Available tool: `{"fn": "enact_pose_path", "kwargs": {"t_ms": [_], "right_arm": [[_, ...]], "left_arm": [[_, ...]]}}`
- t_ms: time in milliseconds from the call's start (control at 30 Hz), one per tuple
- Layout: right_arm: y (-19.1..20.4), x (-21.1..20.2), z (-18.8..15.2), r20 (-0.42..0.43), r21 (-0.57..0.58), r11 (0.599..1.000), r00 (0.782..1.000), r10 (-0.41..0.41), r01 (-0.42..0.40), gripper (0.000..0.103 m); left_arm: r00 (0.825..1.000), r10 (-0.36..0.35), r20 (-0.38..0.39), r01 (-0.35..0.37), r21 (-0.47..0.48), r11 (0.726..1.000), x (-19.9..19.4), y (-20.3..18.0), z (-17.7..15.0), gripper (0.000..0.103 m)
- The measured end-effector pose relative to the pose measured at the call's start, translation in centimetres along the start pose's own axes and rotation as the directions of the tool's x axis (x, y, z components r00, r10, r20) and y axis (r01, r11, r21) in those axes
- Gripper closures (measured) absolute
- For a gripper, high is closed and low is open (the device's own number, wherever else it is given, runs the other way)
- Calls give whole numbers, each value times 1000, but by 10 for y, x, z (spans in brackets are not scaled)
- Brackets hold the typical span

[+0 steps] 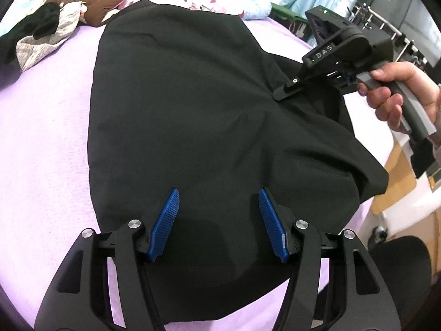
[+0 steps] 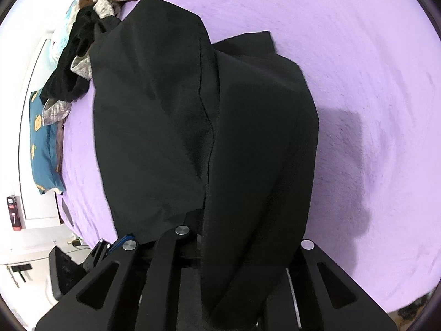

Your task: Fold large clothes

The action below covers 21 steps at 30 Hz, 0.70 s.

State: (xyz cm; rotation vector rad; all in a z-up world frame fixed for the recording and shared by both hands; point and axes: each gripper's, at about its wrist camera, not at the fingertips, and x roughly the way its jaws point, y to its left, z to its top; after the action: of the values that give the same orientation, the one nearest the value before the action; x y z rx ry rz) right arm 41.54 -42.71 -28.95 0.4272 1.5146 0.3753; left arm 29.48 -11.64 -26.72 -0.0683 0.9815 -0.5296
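Lilac bedsheet [image 1: 49,127] carries the large black fabric garment [image 1: 187,115], lengthwise ahead of the open, empty left gripper [image 1: 219,220], while the right gripper [image 1: 285,91], rightward, pinches its far fold.

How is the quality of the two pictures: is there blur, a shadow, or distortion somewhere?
Left wrist view: strong fisheye bending with dark corners; the black garment shows few details; the hand is slightly soft. Right wrist view: the same bending; the purple sheet is smeared by motion and carries a dark shadow at the right; cloth drapes over the right gripper, hiding its fingers.
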Motion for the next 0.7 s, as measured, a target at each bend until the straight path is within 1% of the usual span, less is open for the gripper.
{"fn": "enact_pose_path", "kwargs": {"t_ms": [100, 167, 200, 233, 267, 300, 333, 367, 400, 433, 467, 533, 567, 633, 700], "right_arm": [[-4, 9, 0, 12, 21, 1000, 1000, -16, 16, 82], [-3, 9, -3, 29, 22, 999, 999, -35, 34, 68], [-2, 6, -5, 36, 16, 999, 999, -41, 40, 65], [-3, 4, -6, 39, 15, 999, 998, -46, 45, 61], [-2, 0, -8, 46, 17, 999, 998, -48, 47, 61], [-2, -6, -12, 55, 23, 998, 997, -60, 59, 58], [-3, -13, -15, 66, 30, 997, 995, -72, 71, 47], [-4, -23, -20, 100, 39, 995, 991, -93, 89, 32], [-7, -34, -25, 138, 37, 994, 984, -111, 106, 28], [-6, -43, -32, 170, 28, 992, 978, -124, 120, 27], [-5, -55, -41, 202, 25, 993, 972, -119, 117, 27], [0, -70, -60, 236, 7, 998, 970, -63, 63, 27], [5, -75, -71, 244, -19, 999, 969, -39, 45, 27], [18, -79, -95, 252, -87, 995, 967, -26, 49, 27], [23, -74, -111, 226, -130, 990, 974, -15, 46, 27]], "left_arm": [[1000, 6, -10, -6, 7, 1000, 2, 0, -3, 45], [1000, 11, -12, -11, 13, 1000, 3, 0, -4, 45], [1000, 12, -11, -11, 14, 1000, 3, 0, -5, 45], [1000, 12, -12, -12, 16, 1000, 2, -3, -5, 45], [1000, 12, -13, -12, 18, 1000, 0, -7, -6, 45], [1000, 12, -12, -12, 17, 1000, 0, -7, -5, 45], [1000, 13, -12, -13, 17, 1000, 0, -6, -5, 45], [1000, 13, -11, -13, 18, 1000, 0, -5, -5, 45], [1000, 12, -12, -12, 17, 1000, 1, -6, -5, 45], [1000, 11, -12, -11, 15, 1000, 1, -5, -4, 45], [1000, 10, -12, -10, 14, 1000, 2, -5, -2, 45], [1000, 6, -17, -6, 9, 1000, 1, -4, 0, 45], [1000, 2, -17, -2, 4, 1000, -1, -5, -1, 45], [1000, -8, -19, 8, -4, 1000, -3, -4, 1, 45], [1000, -11, -20, 11, -7, 1000, -2, -2, 1, 45]]}}
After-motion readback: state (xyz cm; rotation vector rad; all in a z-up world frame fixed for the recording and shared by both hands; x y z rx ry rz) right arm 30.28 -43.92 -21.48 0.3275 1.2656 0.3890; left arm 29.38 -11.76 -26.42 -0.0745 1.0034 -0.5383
